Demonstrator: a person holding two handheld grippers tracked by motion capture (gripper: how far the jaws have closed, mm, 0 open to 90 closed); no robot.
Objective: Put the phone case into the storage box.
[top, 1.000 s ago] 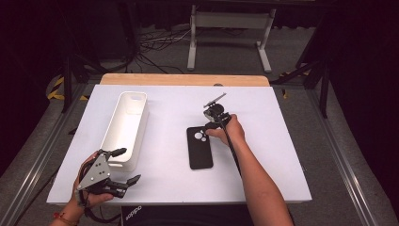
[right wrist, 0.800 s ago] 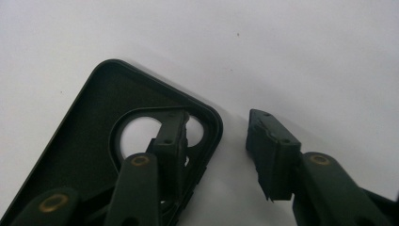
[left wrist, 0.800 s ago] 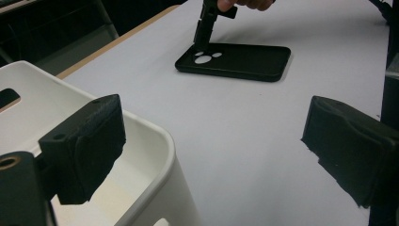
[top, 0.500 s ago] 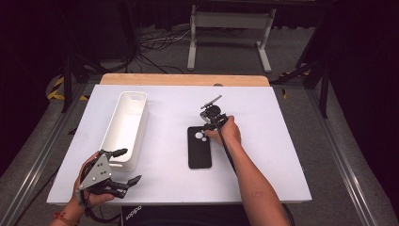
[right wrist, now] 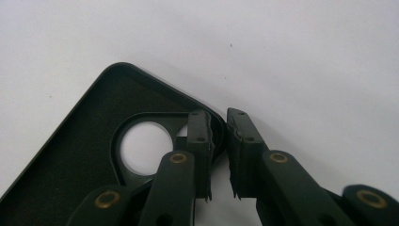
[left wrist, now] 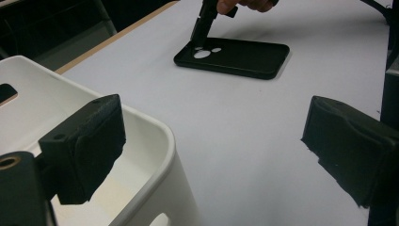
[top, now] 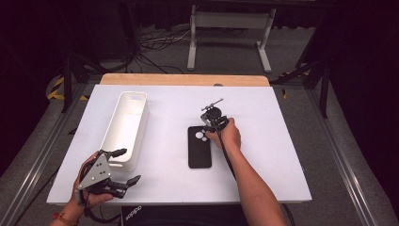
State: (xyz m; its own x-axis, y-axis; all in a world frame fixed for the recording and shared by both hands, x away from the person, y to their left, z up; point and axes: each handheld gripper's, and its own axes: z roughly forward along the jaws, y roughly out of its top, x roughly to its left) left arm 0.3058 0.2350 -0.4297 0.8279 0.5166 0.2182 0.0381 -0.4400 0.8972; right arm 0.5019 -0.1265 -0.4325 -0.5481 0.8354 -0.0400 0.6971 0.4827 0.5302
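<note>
White table [top: 282, 155]: right gripper [right wrist: 219, 134] has just been closing, pinching the light, bendy phone case [right wrist: 70, 155] by its corner rim; left gripper [left wrist: 211, 155] gapes empty

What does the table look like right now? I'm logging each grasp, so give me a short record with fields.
surface: white table
item gripped: black phone case, flat, camera cutouts at its far end
right gripper: jaws have just been closing, pinching the case's far rim at a corner
left gripper: open, holding nothing, one jaw over the near end of the white bin
bin contents: nothing seen inside
</note>
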